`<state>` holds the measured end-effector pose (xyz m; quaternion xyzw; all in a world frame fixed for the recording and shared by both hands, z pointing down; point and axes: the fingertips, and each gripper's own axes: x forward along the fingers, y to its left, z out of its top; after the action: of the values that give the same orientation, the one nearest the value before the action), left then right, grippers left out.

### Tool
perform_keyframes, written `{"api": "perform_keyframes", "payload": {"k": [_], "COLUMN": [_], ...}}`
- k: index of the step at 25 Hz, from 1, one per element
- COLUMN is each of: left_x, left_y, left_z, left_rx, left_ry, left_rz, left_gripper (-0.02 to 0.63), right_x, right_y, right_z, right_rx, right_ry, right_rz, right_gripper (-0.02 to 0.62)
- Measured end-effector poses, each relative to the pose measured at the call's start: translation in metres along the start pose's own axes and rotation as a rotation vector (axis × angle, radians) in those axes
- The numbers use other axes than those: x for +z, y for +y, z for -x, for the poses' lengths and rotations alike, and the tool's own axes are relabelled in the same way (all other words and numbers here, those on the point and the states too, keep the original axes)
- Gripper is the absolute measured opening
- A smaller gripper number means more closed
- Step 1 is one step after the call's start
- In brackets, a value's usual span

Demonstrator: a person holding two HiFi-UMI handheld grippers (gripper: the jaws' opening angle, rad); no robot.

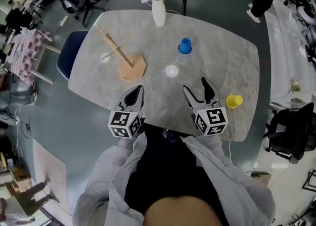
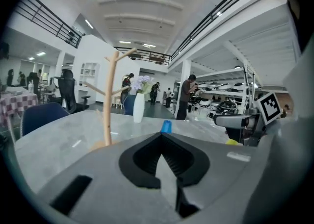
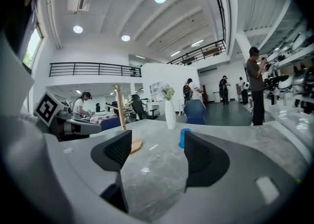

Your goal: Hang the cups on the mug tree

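The person stands at the near edge of the grey table [image 1: 232, 62] with both tools held low over it. The left gripper [image 1: 139, 90] has its jaws brought together with nothing between them. The right gripper [image 1: 194, 83] has its jaws spread wide and is just as empty.

No cup hangs on the wooden mug tree [image 1: 123, 54], which stands left of centre on the table. The blue cup [image 1: 184, 46] sits upside down, well beyond the right gripper. The yellow cup [image 1: 234, 101] lies on its side near the right edge, just beside that gripper.

Both cups look like small, light plastic: stiff, unlikely to break, but smooth enough to skid away under a sideways nudge. I would pinch across the wall near the rim. That should leave the handle free for a peg, though I cannot see a handle on either cup from here.

A pale round spot [image 1: 171, 70] lies between the tree and the blue cup. It may be a clear cup, but it is too faint to tell. In the left gripper view only the top of the blue cup shows over the jaws. The white vase [image 1: 158, 12] of flowers stands at the far edge.
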<state>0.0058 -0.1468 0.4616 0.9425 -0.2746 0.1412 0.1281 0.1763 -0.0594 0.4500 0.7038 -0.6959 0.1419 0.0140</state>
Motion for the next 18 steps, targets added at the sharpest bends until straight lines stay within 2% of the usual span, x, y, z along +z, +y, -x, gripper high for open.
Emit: {"api": "perform_keyframes", "payload": {"k": [4, 9, 14, 18], "left_x": [0.008, 0.014, -0.004, -0.035], "left_y": [-0.034, -0.087, -0.153, -0.183], "left_z": [-0.052, -0.11, -0.15, -0.169], "left_rx": [-0.156, -0.404, -0.572, -0.626], "left_ry": [0.034, 0.106, 0.173, 0.257], "left_rz": [-0.049, -0.12, -0.16, -0.164], "left_gripper": [0.0, 0.0, 0.0, 0.0], "right_x": [0.0, -0.008, -0.045, -0.079], "right_y": [-0.05, -0.104, -0.161, -0.185], "right_z": [0.026, 0.092, 0.165, 0.184], "right_rx": [-0.179, -0.499, -0.772, -0.821], "right_ry": [-0.016, -0.011, 0.054, 0.11], "right_rz": [-0.018, -0.062, -0.168, -0.246], "right_gripper": [0.331, 0.331, 0.331, 0.331]}}
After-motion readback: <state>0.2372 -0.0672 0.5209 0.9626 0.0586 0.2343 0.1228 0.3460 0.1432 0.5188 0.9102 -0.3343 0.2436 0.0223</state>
